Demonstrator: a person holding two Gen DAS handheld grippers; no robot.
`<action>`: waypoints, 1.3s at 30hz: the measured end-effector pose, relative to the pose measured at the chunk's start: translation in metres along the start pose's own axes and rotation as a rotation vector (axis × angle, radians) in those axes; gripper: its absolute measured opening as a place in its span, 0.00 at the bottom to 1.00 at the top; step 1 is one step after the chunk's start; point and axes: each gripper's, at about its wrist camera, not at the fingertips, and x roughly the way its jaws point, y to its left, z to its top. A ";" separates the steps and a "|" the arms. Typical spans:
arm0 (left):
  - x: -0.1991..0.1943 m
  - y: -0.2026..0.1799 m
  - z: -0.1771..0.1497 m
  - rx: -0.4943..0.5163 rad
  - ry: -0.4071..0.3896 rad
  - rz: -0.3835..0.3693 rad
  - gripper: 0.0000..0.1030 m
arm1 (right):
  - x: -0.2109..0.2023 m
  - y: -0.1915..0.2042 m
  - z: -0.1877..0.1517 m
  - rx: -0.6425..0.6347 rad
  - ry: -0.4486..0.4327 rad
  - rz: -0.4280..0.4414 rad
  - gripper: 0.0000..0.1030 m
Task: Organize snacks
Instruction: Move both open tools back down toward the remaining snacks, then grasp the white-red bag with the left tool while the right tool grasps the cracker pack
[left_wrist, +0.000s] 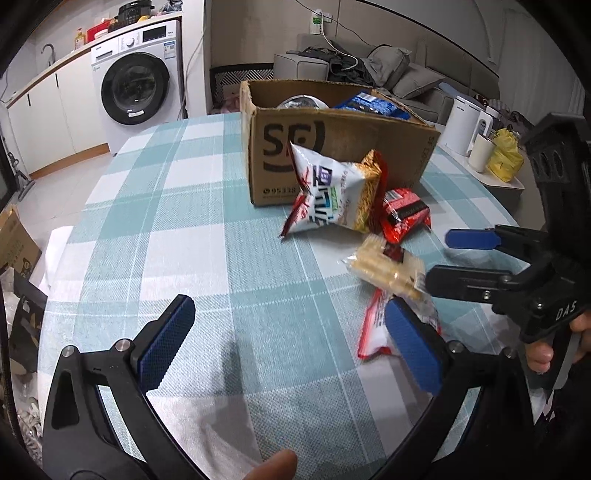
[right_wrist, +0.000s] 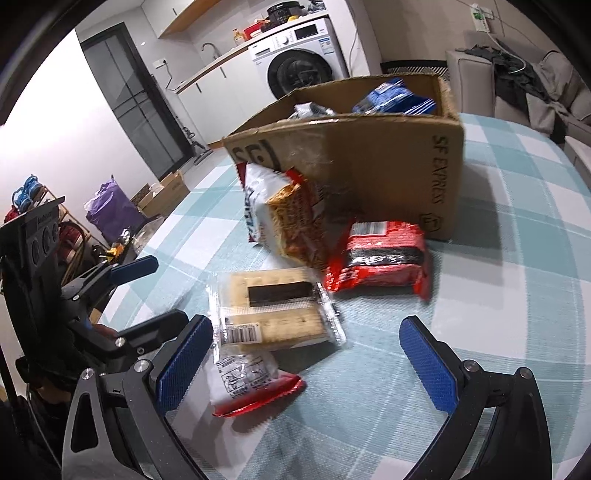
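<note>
Snacks are only partly sorted: you've got a blue packet (right_wrist: 395, 98) and a silver one (right_wrist: 312, 109) sitting in the cardboard box (right_wrist: 388, 166), but four are out on the checked tablecloth (left_wrist: 177, 229). The noodle bag (right_wrist: 284, 218) leans on the box front, the red packet (right_wrist: 380, 258) lies just beside it, and the cracker pack (right_wrist: 273, 310) overlaps a red-edged wrapper (right_wrist: 251, 384) nearest you. Your right gripper (right_wrist: 306, 362) is spread wide, empty, hovering over the crackers, probably the next grab. Your left gripper (left_wrist: 288, 339) is wide too, holding nothing, off to the side. So roughly a third done, I'd say.
</note>
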 end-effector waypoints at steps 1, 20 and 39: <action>0.001 0.000 -0.002 0.003 0.003 0.000 0.99 | 0.002 0.001 0.000 -0.003 0.004 0.006 1.00; 0.018 0.005 -0.013 -0.013 0.045 -0.014 0.99 | 0.035 0.010 0.007 -0.012 0.051 0.074 0.90; 0.017 -0.019 -0.016 0.034 0.066 -0.108 0.99 | 0.016 0.003 -0.004 -0.034 0.001 0.082 0.59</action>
